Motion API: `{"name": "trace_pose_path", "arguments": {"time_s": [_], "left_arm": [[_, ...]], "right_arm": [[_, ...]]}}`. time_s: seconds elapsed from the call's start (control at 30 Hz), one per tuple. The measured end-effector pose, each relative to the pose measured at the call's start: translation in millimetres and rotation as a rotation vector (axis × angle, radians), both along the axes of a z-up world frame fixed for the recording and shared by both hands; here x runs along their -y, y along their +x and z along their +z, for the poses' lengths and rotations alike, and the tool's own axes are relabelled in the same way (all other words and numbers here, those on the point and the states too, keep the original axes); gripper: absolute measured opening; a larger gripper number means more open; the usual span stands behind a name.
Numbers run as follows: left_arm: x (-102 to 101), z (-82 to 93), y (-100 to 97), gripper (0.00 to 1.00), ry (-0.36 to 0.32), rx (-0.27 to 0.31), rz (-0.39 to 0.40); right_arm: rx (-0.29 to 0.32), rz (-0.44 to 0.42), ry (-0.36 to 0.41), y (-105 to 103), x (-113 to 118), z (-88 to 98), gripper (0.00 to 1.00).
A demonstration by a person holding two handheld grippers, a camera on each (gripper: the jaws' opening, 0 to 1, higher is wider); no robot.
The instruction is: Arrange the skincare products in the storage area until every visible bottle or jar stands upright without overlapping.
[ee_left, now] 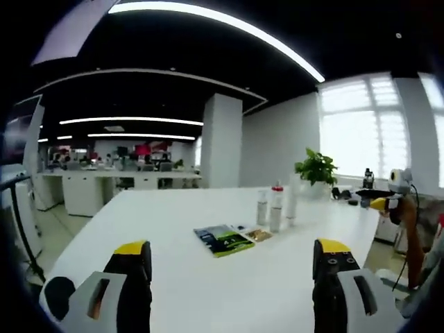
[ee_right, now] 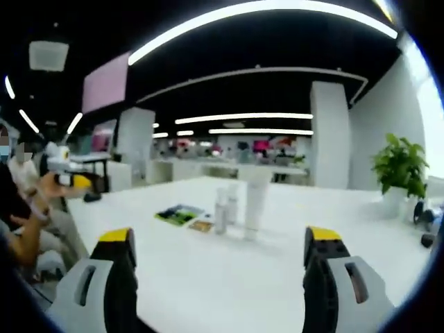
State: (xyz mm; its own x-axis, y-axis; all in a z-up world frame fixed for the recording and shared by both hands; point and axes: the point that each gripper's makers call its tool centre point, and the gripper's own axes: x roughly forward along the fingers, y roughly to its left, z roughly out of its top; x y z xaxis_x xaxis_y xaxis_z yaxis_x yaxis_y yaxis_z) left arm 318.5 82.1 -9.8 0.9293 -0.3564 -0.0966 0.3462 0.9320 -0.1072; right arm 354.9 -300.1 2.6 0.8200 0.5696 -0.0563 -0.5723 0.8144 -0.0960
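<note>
I hold the left claw [ee_left: 232,267] and right claw [ee_right: 220,257] spread wide and empty above the white desk [ee_left: 173,277], the upright skincare bottles [ee_left: 276,207] clustered mid-desk beside a flat green leaflet [ee_left: 223,239], well ahead of both.

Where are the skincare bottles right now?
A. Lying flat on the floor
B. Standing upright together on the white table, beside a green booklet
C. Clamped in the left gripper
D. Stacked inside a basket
B: the bottles stand upright in a close group on the white table, beside the green booklet, while both grippers' jaws are spread and hold nothing.
</note>
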Motion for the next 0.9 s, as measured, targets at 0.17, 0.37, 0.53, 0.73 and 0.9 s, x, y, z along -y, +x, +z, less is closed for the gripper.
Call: {"name": "trace_pose_path", "arguments": {"time_s": [0.17,0.37,0.53,0.73,0.9], "left_arm": [[-4,7.9,-6.7,1.00,-0.011,0.020,0.001],[-9,6.5,-5.8,1.00,-0.025,0.003,0.012],[-3,-2.4,-2.3,1.00,-0.020,-0.039,-0.009],[4,-5.9,7.1,1.00,-0.068,0.042,0.025],[7,-16.3,20.7,1.00,-0.062,-0.048,0.004]], "right_arm": [[0.013,-0.053,-0.006,1,10,4.6,1.00],[0.013,-0.095,-0.006,-2,25,5.3,1.00],[-0.003,-0.123,-0.038,0,35,0.1,1.00],[-0.011,-0.138,-0.031,3,38,-3.6,1.00],[-0.034,-0.123,-0.037,6,35,-10.2,1.00]]}}
